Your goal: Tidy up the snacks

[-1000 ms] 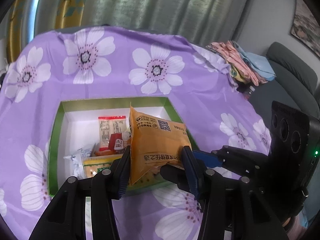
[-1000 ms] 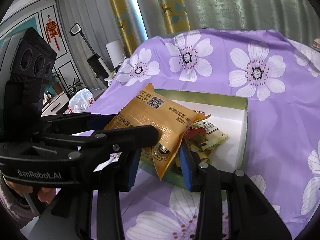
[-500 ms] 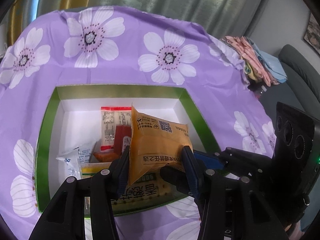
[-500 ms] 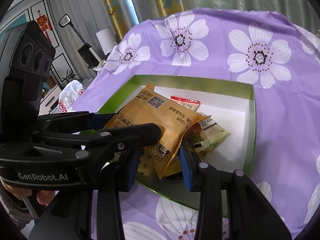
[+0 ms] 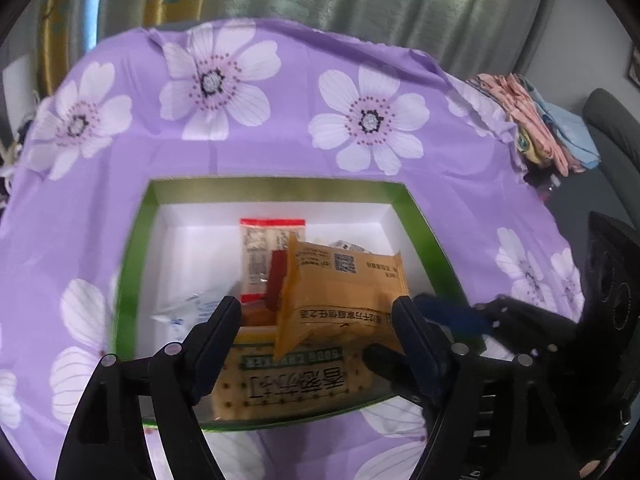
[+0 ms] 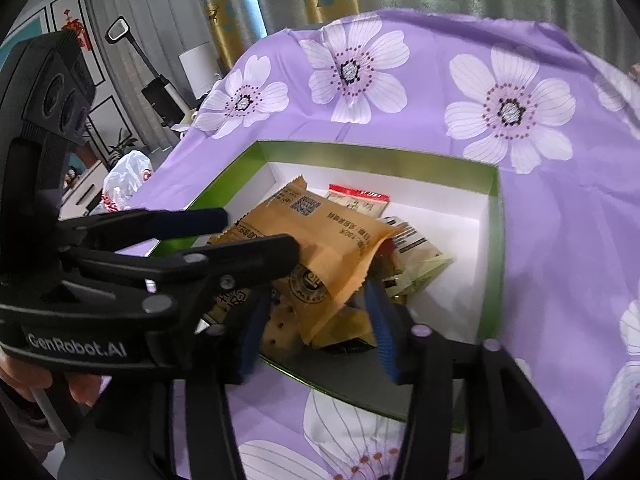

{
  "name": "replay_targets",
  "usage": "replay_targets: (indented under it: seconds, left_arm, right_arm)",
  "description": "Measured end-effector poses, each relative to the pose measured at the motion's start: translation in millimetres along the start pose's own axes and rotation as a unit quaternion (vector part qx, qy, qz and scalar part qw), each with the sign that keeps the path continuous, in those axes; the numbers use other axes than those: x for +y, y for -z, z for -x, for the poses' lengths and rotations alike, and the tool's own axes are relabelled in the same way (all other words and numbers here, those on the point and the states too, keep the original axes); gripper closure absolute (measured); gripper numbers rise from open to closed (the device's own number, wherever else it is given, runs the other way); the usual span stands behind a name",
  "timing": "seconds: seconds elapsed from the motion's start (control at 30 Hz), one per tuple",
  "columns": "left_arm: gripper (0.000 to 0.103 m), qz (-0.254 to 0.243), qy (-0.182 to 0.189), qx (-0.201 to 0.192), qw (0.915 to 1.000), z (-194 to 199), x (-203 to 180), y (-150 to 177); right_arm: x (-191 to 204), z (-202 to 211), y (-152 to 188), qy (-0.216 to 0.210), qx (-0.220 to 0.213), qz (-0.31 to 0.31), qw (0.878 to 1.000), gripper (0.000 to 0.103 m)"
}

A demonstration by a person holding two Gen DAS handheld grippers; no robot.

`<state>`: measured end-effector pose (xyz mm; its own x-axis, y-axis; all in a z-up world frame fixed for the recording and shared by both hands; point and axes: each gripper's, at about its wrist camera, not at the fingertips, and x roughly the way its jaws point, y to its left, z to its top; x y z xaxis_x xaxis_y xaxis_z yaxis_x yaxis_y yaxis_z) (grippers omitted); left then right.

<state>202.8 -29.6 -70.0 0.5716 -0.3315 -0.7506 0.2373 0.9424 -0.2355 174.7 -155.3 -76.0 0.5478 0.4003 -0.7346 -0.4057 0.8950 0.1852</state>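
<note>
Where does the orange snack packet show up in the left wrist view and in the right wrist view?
Left wrist: orange snack packet at lower centre, between the left gripper fingers, over the box.
Right wrist: centre-left, above the right gripper.
Shared landmark: the green-rimmed box.

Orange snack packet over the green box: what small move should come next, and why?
Probably draw both grippers back and up. The orange packet already rests on the snacks inside the green box, and the left gripper and right gripper have just been opening, pads apparently clear of it.
</note>
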Motion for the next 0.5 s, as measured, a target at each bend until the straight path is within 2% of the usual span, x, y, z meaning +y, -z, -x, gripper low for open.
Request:
replay_targets:
  seconds: [0.2, 0.33, 0.4, 0.5]
  left_arm:
    - [0.024, -0.009, -0.029, -0.018, 0.9994, 23.0, -1.1, -3.0]
    - [0.006, -0.009, -0.048, -0.032, 0.9983, 40.2, -0.4, -4.2]
    - [0.004, -0.007, -0.059, -0.036, 0.9976, 48.5, 0.3, -4.4]
    - [0.003, -0.007, -0.076, -0.037, 0.9964, 62.4, 0.1, -4.7]
  right_arm:
    - [4.0, 21.0, -4.3, 0.026, -0.016, 0.000, 1.000, 0.025]
    - [10.2, 37.9, -8.4, 0.048, -0.025, 0.006, 0.999, 0.009]
    - [15.3, 44.8, -10.5, 0.053, -0.027, 0.011, 0.998, 0.001]
    - [22.8, 56.5, -14.6, 0.054, -0.029, 0.018, 0.998, 0.000]
